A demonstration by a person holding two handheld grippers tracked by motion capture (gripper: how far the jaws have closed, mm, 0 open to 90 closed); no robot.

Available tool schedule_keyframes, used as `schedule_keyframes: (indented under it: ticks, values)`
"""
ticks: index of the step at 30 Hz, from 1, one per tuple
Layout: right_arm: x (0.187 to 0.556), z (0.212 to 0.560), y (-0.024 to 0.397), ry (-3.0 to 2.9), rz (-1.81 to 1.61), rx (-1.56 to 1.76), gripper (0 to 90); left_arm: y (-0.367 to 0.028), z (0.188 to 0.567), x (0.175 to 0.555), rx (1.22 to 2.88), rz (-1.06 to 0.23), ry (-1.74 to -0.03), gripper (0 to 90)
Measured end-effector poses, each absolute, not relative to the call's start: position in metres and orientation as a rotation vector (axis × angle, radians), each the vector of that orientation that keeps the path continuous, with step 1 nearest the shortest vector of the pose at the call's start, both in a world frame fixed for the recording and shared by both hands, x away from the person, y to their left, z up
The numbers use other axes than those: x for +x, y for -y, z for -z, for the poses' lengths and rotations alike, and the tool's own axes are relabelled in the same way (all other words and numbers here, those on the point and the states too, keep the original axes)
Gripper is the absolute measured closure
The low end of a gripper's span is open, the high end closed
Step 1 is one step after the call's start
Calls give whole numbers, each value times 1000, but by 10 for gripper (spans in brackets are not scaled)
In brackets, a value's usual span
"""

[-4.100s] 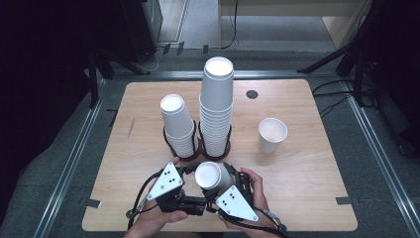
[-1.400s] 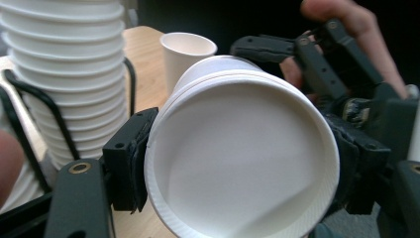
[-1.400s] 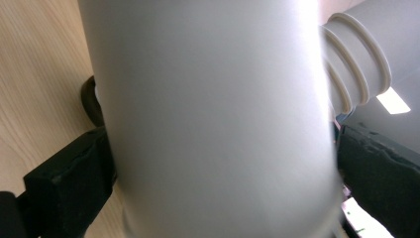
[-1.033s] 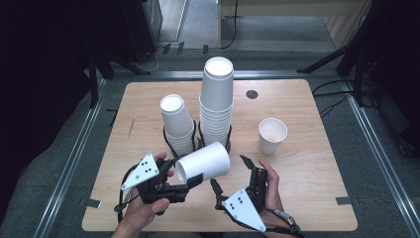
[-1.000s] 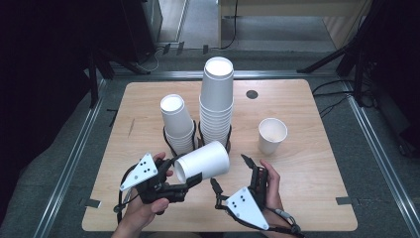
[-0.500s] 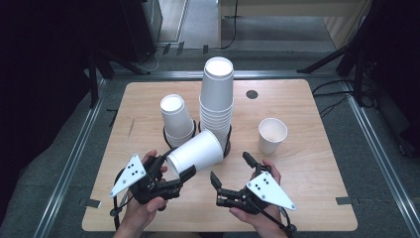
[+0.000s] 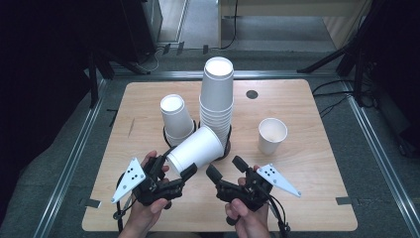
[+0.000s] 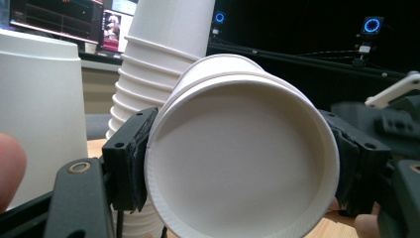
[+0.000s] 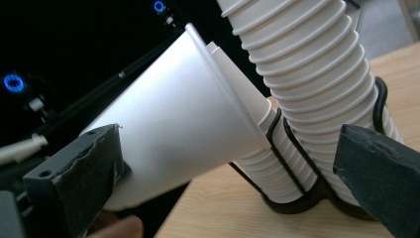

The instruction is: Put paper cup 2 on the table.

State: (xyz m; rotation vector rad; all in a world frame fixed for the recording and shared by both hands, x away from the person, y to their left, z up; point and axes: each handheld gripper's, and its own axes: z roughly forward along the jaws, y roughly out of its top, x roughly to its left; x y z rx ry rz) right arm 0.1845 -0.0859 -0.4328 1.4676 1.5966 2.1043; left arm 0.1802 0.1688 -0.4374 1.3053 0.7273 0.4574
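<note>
Between the jaws of the left claw [image 7: 174, 172] sits a white paper cup [image 7: 194, 149], pinched across its rim and lying on its side, base aimed away toward the stacks and mouth facing the person. In the left gripper view the cup [image 8: 242, 153] shows a second rim just behind the first, so it looks like two cups nested together rather than one; the right gripper view shows the same doubled edge [image 9: 218, 89].

The right claw [image 7: 224, 174] is spread wide and holds nothing, its jaws pointing at the cup from just beside it.

Beyond them, on the wooden tabletop [image 7: 307, 168], a tall stack of cups [image 7: 217, 106] and a shorter stack [image 7: 175, 118] stand upside down in black wire rings, and the held cup's base lies close against the foot of the tall stack. A single upright cup [image 7: 272, 135] stands well apart to the right.

The step in hand is probably pulling the nested pair apart. To do it well, the right claw should close on the outer cup's wall near its base, lightly enough not to crush the paper, while the left keeps its pinch on the rim. Pull straight along the cup's axis with a slight twist. First draw the pair clear of the tall stack, since a sideways tug could knock it over.
</note>
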Motion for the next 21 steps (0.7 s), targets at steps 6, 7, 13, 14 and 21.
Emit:
schedule_keyframes:
  ticks: [6,7,13,14,21]
  values:
    - [190,431,85,-1515,-2198,1661,0,-167,441,181,1281,-444,-720,245]
    - [190,431,85,-1496,-2204,1708,0,-165,441,181,1283,-445,-718,245]
    - [194,432,84,-1356,-2326,1920,0,-159,443,179,1290,-458,-707,245]
    - [195,433,84,-1335,-2356,1962,0,-158,443,179,1290,-460,-704,245]
    - [196,436,79,-1196,-2462,2176,0,-153,446,177,1305,-478,-698,245]
